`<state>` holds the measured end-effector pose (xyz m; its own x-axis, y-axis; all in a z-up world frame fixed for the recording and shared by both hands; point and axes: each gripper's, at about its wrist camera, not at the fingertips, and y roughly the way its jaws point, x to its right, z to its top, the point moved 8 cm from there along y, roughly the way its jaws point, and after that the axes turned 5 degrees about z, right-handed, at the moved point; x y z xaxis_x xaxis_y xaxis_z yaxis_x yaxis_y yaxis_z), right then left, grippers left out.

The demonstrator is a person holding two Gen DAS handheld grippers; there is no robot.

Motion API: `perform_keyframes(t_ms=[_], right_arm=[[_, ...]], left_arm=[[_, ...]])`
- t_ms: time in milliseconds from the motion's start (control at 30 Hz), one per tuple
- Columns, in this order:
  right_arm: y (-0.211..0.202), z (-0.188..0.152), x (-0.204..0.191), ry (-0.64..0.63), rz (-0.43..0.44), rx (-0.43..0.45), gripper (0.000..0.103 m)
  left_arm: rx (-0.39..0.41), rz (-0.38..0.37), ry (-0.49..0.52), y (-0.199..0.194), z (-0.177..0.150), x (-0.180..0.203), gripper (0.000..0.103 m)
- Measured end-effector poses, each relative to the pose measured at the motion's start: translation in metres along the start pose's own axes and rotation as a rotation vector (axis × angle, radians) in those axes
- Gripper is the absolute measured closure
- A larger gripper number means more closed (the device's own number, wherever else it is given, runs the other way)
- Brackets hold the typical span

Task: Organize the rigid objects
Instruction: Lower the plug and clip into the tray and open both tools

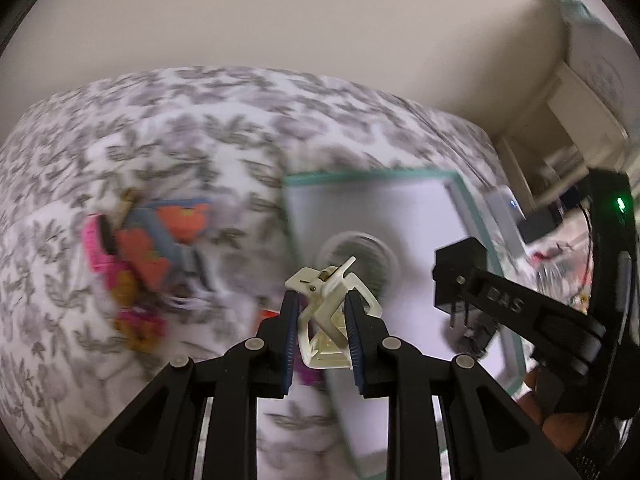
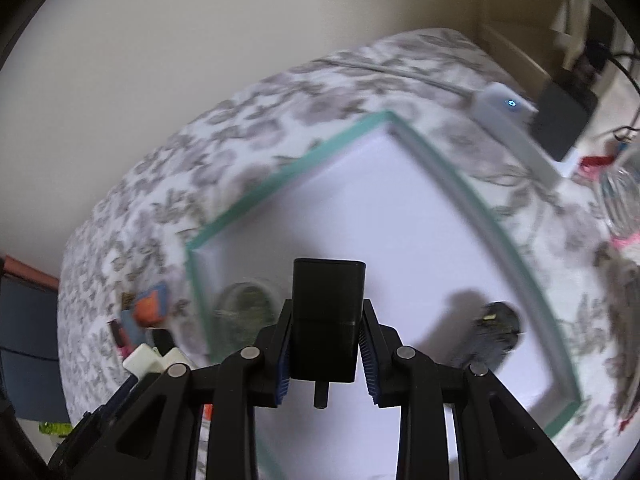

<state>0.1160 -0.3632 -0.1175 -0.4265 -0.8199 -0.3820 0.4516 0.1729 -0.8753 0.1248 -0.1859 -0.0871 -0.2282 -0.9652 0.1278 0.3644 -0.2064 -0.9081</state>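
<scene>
Cream plastic hair claw clip (image 1: 334, 312) sits pinched between my left gripper's (image 1: 323, 312) narrowly parted blue pads, above the teal-rimmed white tray (image 1: 460, 178). My right gripper (image 2: 325, 354) clamps a black rectangular plug adapter (image 2: 326, 320) over that tray (image 2: 288, 174).

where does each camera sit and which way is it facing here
Left wrist: sits on the left claw, looking down along its fingers at a cream clip it grips, above the teal-edged tray on the floral bedspread; the right claw shows.
Right wrist: sits on the right claw, looking down at a black charger plug it grips above the tray.
Shared: tray, bedspread, colourful pile.
</scene>
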Motion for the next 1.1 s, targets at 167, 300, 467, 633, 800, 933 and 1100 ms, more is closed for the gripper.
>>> perform_keyframes(t_ms=[167, 300, 467, 633, 800, 933, 1100], right_arm=[[0.000, -0.001, 0.037, 0.042, -0.060, -0.018, 0.072], [-0.001, -0.002, 0.055, 0.066, -0.073, -0.025, 0.072], [-0.007, -0.002, 0.055, 0.055, -0.087, -0.019, 0.071], [-0.013, -0.002, 0.046, 0.024, -0.107, -0.007, 0.068], [-0.020, 0.000, 0.039, -0.009, -0.129, 0.001, 0.053], [-0.027, 0.002, 0.034, -0.022, -0.145, 0.018, 0.053], [-0.037, 0.004, 0.025, -0.049, -0.153, 0.035, 0.041]], left_arm=[[-0.033, 0.008, 0.112, 0.019, -0.021, 0.042, 0.079], [-0.053, 0.038, 0.159, 0.031, -0.034, 0.051, 0.079], [-0.077, 0.049, 0.171, 0.038, -0.043, 0.051, 0.078], [-0.079, 0.046, 0.169, 0.033, -0.042, 0.048, 0.078], [-0.077, 0.038, 0.147, 0.028, -0.038, 0.042, 0.065], [-0.063, 0.029, 0.130, 0.019, -0.033, 0.037, 0.058], [-0.029, 0.037, 0.077, 0.005, -0.019, 0.020, 0.048]])
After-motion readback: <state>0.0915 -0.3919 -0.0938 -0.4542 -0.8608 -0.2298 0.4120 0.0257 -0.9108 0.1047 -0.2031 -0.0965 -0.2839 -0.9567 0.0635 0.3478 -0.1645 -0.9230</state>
